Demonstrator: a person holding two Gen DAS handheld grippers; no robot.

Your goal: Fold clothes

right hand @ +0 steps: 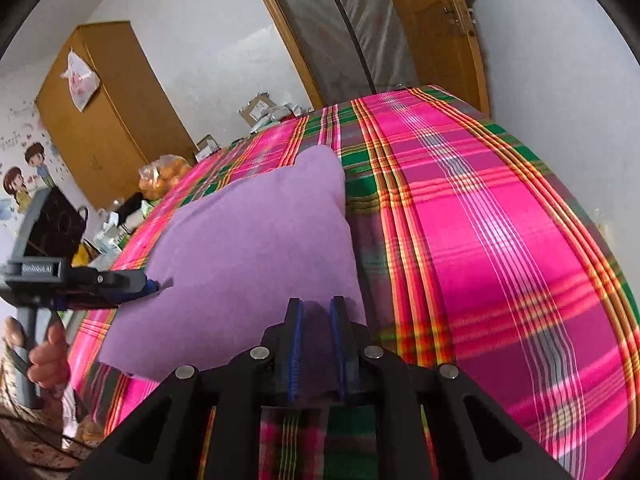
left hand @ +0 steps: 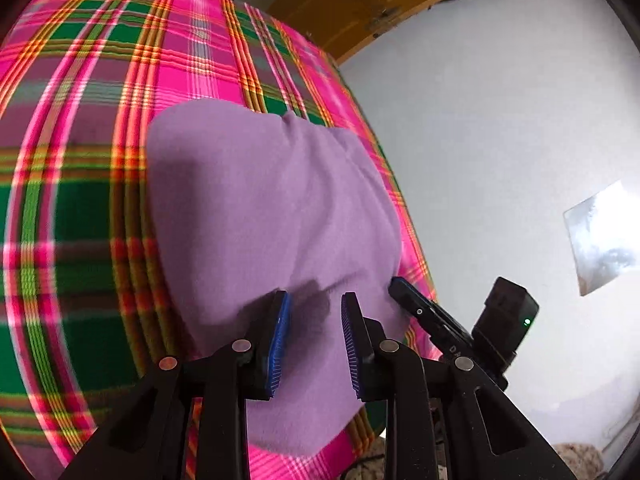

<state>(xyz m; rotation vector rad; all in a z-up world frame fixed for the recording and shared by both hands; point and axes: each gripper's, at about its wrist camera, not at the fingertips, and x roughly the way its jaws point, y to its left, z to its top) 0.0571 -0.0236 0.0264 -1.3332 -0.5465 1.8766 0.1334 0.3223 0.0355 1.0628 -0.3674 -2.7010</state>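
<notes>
A folded lilac garment (left hand: 256, 208) lies on a bed covered with a pink and green plaid sheet (left hand: 80, 160). My left gripper (left hand: 316, 300) hangs just above the garment's near part with its jaws apart and nothing between them. My right gripper (right hand: 316, 308) is at the garment's (right hand: 248, 248) near right corner, jaws a narrow gap apart with lilac cloth between the pads. The right gripper (left hand: 404, 292) also shows in the left wrist view, touching the garment's right edge. The left gripper (right hand: 148, 286) shows in the right wrist view at the garment's left edge, held by a hand (right hand: 48, 352).
The plaid sheet (right hand: 480, 240) spreads wide to the right of the garment. A white wall (left hand: 500, 140) runs along the bed's side. A wooden wardrobe (right hand: 104, 120), a door frame (right hand: 460, 20) and cluttered items (right hand: 160, 176) stand beyond the bed's far left edge.
</notes>
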